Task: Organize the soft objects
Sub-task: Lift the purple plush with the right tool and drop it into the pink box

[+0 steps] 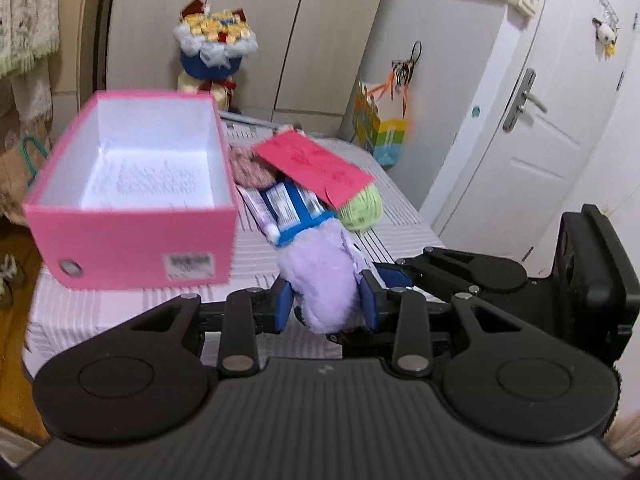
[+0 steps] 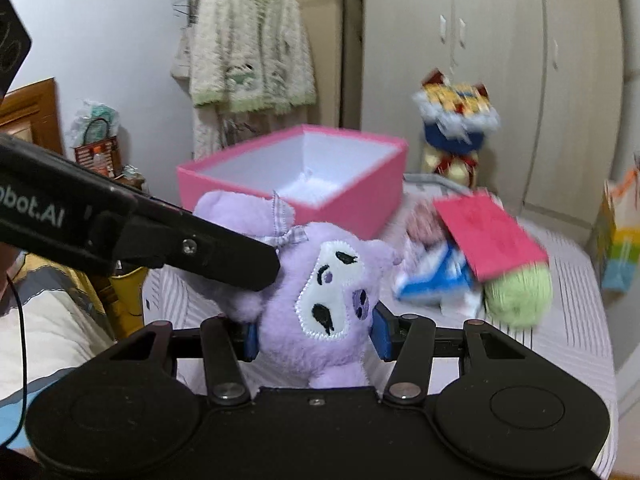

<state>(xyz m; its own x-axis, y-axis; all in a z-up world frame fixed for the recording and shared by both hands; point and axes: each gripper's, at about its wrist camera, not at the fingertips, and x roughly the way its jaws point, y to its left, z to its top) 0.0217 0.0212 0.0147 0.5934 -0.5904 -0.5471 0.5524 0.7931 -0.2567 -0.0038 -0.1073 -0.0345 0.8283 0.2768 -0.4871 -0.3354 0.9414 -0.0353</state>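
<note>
A purple plush toy (image 2: 320,300) is being held by both grippers at once, above the striped tabletop (image 2: 560,360). The right gripper (image 2: 316,336) is being seen with its blue pads (image 2: 382,338) pressed against the toy's sides, jaws roughly half open around the body, with the embroidered white face turned toward the camera. The left gripper (image 1: 326,306) is being seen narrowed further, its jaws clamped on another part of the same plush toy (image 1: 320,284); which part cannot be told from that view. In the right wrist view the left gripper's black finger is being seen crossing in from the left and meeting the toy near its checked bow (image 2: 288,238).

A pink box (image 1: 132,196) is being seen open, white inside, standing on the tabletop beyond the toy and to the left; print is showing on its floor. Just right of the box a small heap is lying: a red card (image 1: 316,166) tilted across a blue-and-white packet (image 1: 292,208), a green yarn ball (image 1: 360,208) beside it and a pinkish knitted item (image 1: 250,168) behind. The heap is being blurred in both views.

A white door (image 1: 540,120) and a wardrobe (image 1: 248,20) are being seen behind.
</note>
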